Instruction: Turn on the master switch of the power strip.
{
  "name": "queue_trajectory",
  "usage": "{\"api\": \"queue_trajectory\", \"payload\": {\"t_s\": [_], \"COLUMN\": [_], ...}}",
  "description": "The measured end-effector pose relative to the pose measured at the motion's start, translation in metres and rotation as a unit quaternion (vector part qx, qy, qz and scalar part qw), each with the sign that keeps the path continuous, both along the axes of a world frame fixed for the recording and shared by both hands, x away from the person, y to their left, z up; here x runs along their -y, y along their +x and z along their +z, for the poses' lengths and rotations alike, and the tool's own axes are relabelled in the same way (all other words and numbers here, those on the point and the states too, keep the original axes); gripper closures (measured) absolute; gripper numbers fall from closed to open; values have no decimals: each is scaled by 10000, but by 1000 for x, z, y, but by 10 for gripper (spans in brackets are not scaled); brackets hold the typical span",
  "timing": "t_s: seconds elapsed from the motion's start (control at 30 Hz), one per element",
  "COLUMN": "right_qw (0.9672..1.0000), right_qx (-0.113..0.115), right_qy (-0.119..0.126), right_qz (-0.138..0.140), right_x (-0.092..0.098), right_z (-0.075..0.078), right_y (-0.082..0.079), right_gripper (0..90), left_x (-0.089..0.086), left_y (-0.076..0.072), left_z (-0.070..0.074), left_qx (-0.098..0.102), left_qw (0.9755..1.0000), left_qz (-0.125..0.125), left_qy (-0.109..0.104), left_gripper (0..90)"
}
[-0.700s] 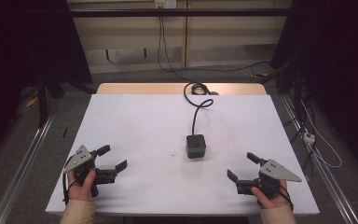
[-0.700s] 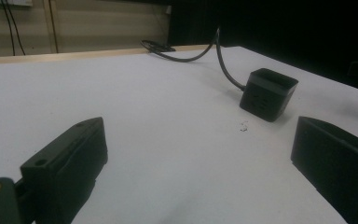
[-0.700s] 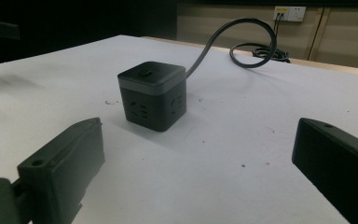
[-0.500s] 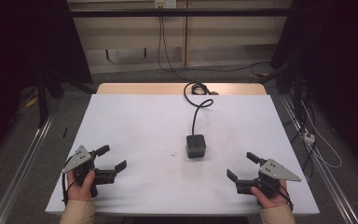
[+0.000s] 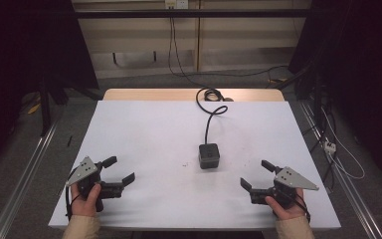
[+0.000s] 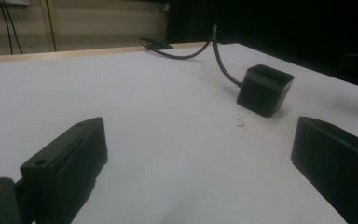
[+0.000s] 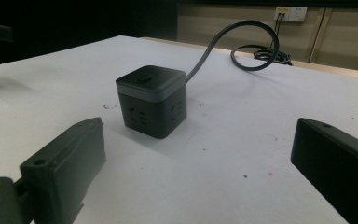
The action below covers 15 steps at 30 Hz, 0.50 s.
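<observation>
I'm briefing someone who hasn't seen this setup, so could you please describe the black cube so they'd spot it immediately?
Start at the white table. Slightly right of its middle, ahead of the two open grippers, sits a small black cube power socket. A black cable curls from it to the far edge, and it has outlet slots on its sides and a button on top.

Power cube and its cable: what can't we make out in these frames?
- Power cube: its far faces are turned away in the right gripper view; in the high view its sockets are too small to read.
- Cable: in the high view it runs off the table's far edge, so its end is hidden.
- Small specks by the cube: too small to identify in the left gripper view.
</observation>
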State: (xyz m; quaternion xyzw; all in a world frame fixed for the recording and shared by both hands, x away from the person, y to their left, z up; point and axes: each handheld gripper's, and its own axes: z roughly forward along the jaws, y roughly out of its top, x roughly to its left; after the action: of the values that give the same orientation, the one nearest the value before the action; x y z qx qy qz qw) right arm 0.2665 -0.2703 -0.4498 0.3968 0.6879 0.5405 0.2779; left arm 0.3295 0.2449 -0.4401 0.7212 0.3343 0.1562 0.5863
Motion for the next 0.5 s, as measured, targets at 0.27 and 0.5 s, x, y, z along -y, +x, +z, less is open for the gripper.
{"api": "queue_trajectory", "payload": {"t_s": [0.27, 0.5], "right_qw": [9999, 10000], "right_qx": [-1, 7], "right_qy": [-49, -45], "right_qz": [94, 30], "right_x": [-9, -12], "right_z": [2, 5], "right_y": [5, 10], "right_gripper": [25, 25], "left_x": [-2, -1], "left_y": [-2, -3], "left_z": [0, 1], "left_qx": [30, 39], "left_qw": [10000, 10000], "left_qz": [-20, -29], "left_qy": [-21, -25], "left_gripper": [33, 34]}}
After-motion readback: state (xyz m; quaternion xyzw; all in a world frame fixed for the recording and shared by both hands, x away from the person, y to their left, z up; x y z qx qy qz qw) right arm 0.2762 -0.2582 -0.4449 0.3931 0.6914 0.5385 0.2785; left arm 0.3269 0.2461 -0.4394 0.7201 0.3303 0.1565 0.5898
